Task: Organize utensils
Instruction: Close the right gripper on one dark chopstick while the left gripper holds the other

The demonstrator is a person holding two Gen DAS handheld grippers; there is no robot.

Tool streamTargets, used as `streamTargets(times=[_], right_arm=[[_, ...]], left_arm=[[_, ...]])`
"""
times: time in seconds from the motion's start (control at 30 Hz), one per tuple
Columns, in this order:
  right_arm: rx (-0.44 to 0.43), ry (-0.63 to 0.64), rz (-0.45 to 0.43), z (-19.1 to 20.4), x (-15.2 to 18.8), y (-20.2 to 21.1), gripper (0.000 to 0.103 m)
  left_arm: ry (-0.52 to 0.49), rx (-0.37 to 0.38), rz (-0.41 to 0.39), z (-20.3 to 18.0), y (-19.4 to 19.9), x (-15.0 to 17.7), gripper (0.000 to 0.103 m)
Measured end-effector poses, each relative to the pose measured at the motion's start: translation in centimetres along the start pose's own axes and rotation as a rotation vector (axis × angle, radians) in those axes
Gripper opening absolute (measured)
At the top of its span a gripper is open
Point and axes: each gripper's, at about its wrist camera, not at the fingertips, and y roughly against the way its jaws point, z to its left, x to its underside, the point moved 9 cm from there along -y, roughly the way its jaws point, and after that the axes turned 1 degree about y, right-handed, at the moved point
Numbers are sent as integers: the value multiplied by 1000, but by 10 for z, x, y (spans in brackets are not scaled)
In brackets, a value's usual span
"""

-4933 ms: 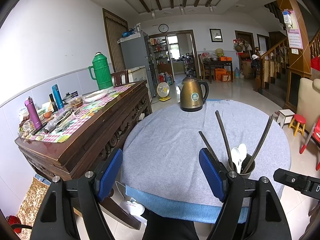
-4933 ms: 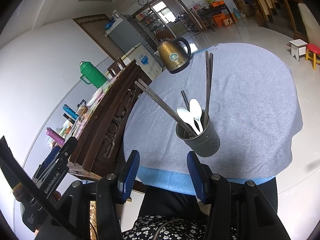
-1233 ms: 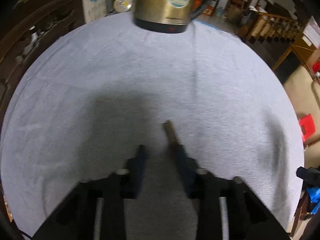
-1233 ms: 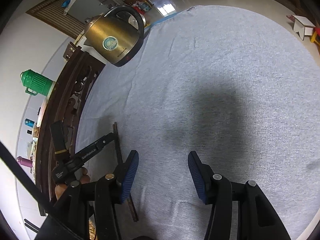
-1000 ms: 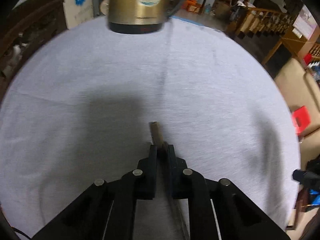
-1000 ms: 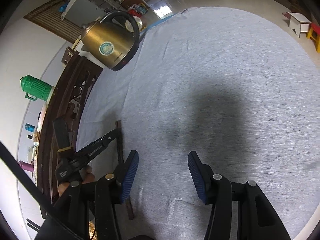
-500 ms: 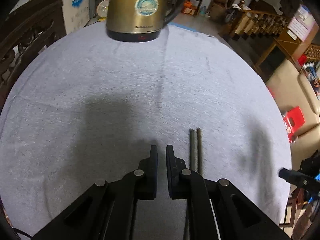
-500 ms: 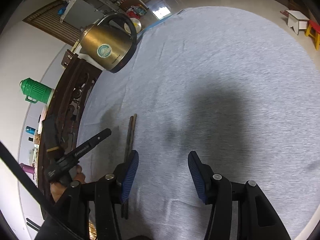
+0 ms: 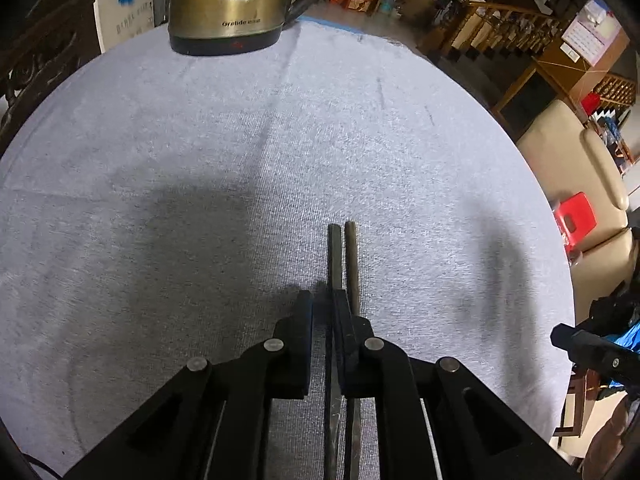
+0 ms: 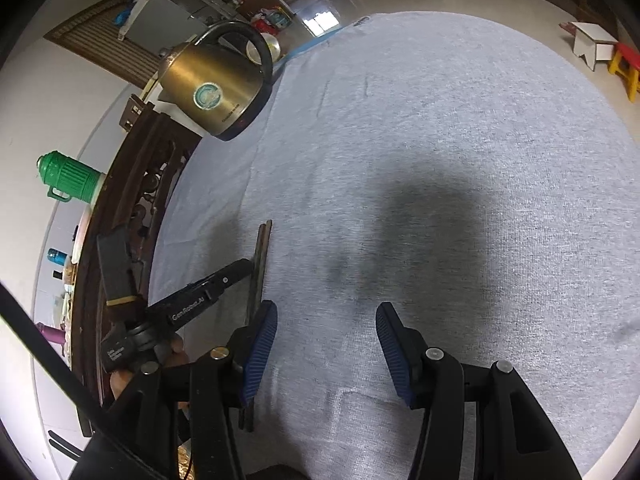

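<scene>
Two dark chopsticks lie side by side on the grey tablecloth, pointing away from me. My left gripper sits low over them with its jaws almost together; one chopstick runs through the narrow gap and the other passes under the right finger. In the right wrist view the chopsticks lie at the left with the left gripper on them. My right gripper is open and empty above bare cloth. The utensil holder is out of view.
A brass electric kettle stands at the table's far edge and also shows in the right wrist view. A dark wooden sideboard with a green thermos runs along the left. A beige sofa stands to the right.
The left gripper has shifted right, onto the pair of chopsticks that lay beside it half a second ago. The right gripper has stayed open and nearly still.
</scene>
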Motion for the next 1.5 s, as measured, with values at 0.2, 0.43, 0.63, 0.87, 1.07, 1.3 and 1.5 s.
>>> streamTargets(times=[0.2,0.43,0.63,0.87,1.07,1.3,1.5], right_arm=[[-9,16,15,8,4,-8,54],[-2,7,16,2,3,-8,54],[4,5,28,3,4,-14,54],[28,43,62,14,-4,-31,54],[37,121,135,45,-22,-66,54],[114,211,238,73,-48,-118,54],[195,248,309,81,-48,-149,49]], left_arm=[[-9,-12,8,-1,13,13,10],[-1,-7,-1,3,5,8,13],[-41,-41,-12,-3,-1,-2,13],[-45,-90,-7,32,12,-1,6],[13,-72,-10,58,18,10,6],[40,-104,3,75,21,8,7],[59,-104,18,86,15,0,10]])
